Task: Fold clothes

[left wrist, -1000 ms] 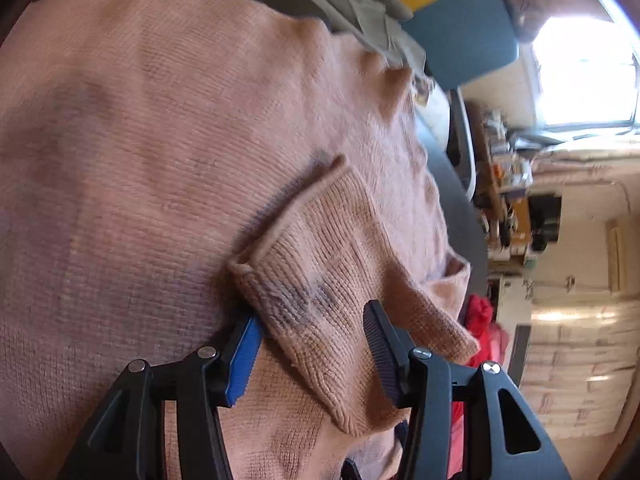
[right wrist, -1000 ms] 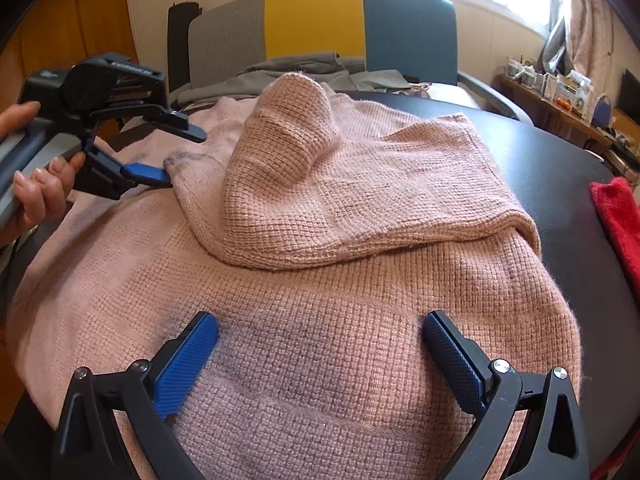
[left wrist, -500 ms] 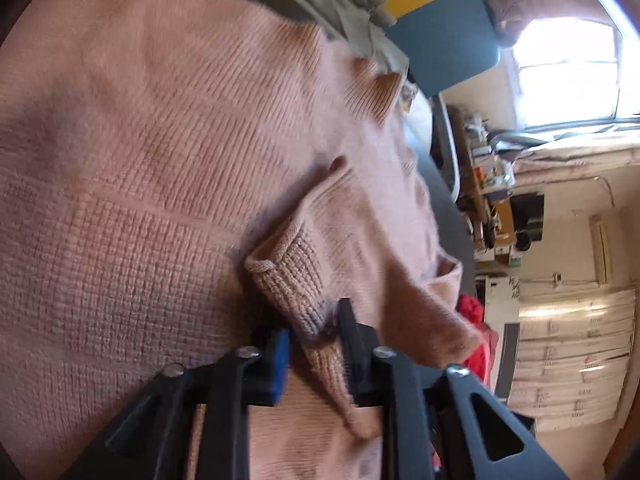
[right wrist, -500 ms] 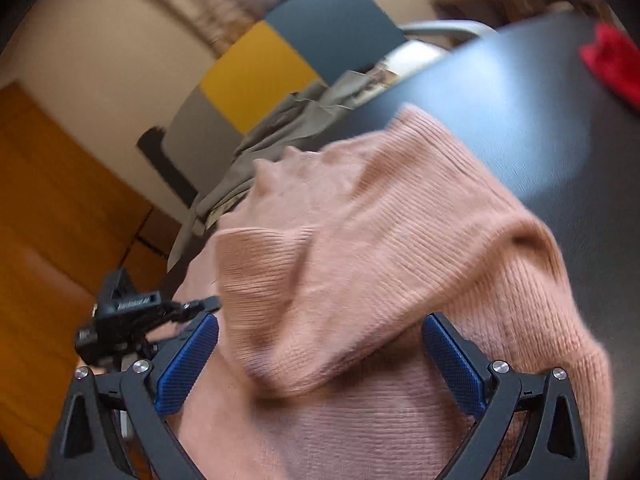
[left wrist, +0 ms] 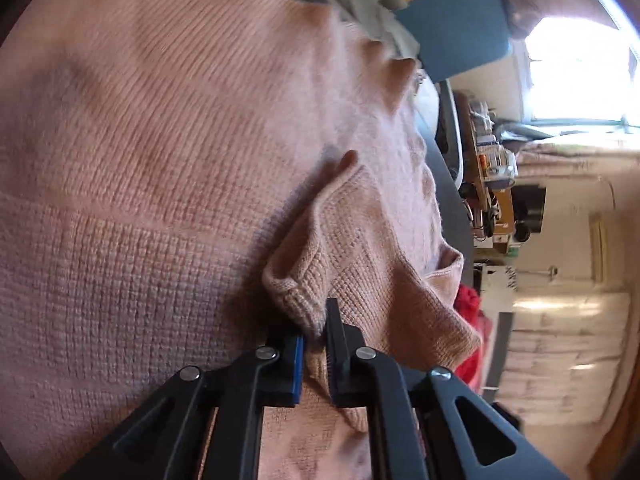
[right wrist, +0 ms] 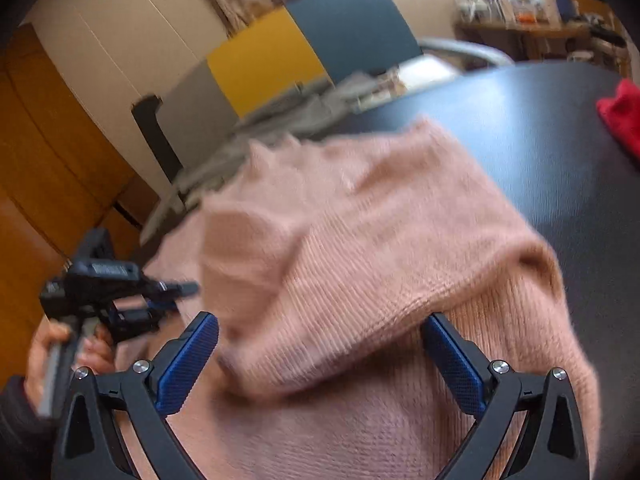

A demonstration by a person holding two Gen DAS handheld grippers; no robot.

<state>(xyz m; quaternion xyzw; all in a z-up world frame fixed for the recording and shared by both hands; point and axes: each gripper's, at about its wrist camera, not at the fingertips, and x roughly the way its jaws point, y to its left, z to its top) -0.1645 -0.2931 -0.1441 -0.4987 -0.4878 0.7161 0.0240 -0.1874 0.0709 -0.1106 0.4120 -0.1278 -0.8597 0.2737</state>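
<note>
**A:** What's nearest in the left wrist view?

**B:** The left gripper (left wrist: 315, 346), its jaws pinched together on the ribbed cuff (left wrist: 296, 300) of a pink sweater (left wrist: 140, 200). The cuff bunches up just ahead of the blue pad (left wrist: 297, 364), and the sleeve (left wrist: 360, 248) runs away from it to the right, across the sweater's body.

**A:** And the right gripper?

**B:** The right gripper (right wrist: 320, 360) hangs over the near part of the sweater (right wrist: 360, 420) with its jaws spread wide. A folded-over layer of knit lies in the gap, but neither blue pad (right wrist: 188, 364) is seen pressing on it. This view is blurred.

**A:** Where does the sweater lie?

**B:** Spread on a dark table (right wrist: 540, 140), covering its near-left part. The upper fold (right wrist: 340, 248) humps over the lower layer, its edge crossing just ahead of the right fingertips.

**A:** Is the person in view?

**B:** In the right wrist view, at the near left, a hand (right wrist: 52, 344) grips the handle of the left gripper (right wrist: 160, 300), which points right toward the sweater's edge. A dark sleeve (right wrist: 16, 432) shows below the hand.

**A:** Farther off?

**B:** A red cloth (right wrist: 620, 116) sits at the table's right edge, well apart from the sweater. Grey clothes (right wrist: 288, 116) are heaped at the far edge, just beyond the pink knit. Behind them stands a chair (right wrist: 312, 48) with a grey, yellow and teal back, then a cream wall and a cluttered shelf (right wrist: 532, 12) at the far right.
</note>
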